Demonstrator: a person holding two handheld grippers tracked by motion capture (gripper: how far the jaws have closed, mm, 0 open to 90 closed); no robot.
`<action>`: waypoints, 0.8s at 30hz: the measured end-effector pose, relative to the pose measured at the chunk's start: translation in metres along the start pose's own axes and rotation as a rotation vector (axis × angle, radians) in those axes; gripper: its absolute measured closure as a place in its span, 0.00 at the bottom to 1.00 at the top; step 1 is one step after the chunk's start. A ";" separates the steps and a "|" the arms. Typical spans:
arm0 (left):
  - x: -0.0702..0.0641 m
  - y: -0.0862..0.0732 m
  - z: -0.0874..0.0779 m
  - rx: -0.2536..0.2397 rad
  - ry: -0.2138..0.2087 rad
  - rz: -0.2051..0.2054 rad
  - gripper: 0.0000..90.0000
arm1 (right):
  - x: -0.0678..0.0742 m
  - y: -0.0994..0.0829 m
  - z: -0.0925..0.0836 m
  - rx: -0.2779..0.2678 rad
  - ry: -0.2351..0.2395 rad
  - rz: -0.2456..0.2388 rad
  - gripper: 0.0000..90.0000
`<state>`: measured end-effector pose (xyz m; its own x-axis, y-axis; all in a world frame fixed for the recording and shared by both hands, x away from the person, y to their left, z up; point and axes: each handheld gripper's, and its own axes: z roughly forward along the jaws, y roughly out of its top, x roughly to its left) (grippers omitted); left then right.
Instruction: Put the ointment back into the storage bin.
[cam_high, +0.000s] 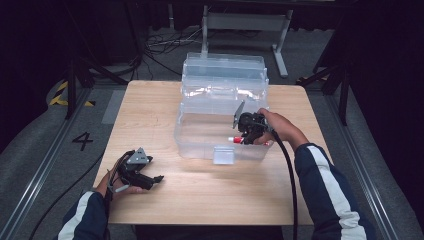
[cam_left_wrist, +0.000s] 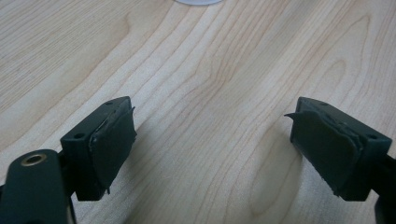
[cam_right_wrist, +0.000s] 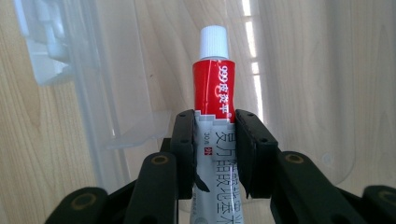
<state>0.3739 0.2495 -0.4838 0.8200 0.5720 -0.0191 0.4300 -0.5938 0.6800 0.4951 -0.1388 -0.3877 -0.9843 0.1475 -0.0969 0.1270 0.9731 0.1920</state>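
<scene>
A red and white ointment tube (cam_right_wrist: 214, 88) with a white cap is clamped between the jaws of my right gripper (cam_right_wrist: 215, 140), which is shut on it. In the high view that right gripper (cam_high: 245, 136) reaches into the front right of a clear plastic box (cam_high: 200, 137), with the tube (cam_high: 235, 140) pointing left just above the box floor. My left gripper (cam_high: 155, 179) rests on the wooden table (cam_high: 150, 110) at the front left, well apart from the box. Its jaws stand open in the left gripper view, left gripper (cam_left_wrist: 212, 140) holding nothing over bare wood.
The box's clear hinged lid (cam_high: 224, 75) stands open behind it, towards the table's far edge. A small clear latch tab (cam_high: 223, 155) sticks out from the box's front wall. A metal stand (cam_high: 245, 22) and cables lie on the floor beyond the table.
</scene>
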 end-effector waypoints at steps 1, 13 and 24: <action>0.000 0.000 0.000 0.000 0.000 0.000 0.16 | 0.000 0.000 0.000 0.000 0.004 -0.001 0.77; 0.000 0.000 0.000 -0.001 0.000 -0.001 0.16 | -0.001 -0.009 -0.014 -0.052 -0.042 0.029 0.72; -0.002 0.004 0.000 0.029 0.023 -0.020 0.17 | 0.004 -0.038 -0.040 -0.309 -0.139 0.143 0.63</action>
<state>0.3735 0.2458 -0.4807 0.8025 0.5964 -0.0155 0.4574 -0.5984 0.6578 0.4811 -0.1826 -0.3562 -0.9305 0.3217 -0.1752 0.1986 0.8449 0.4967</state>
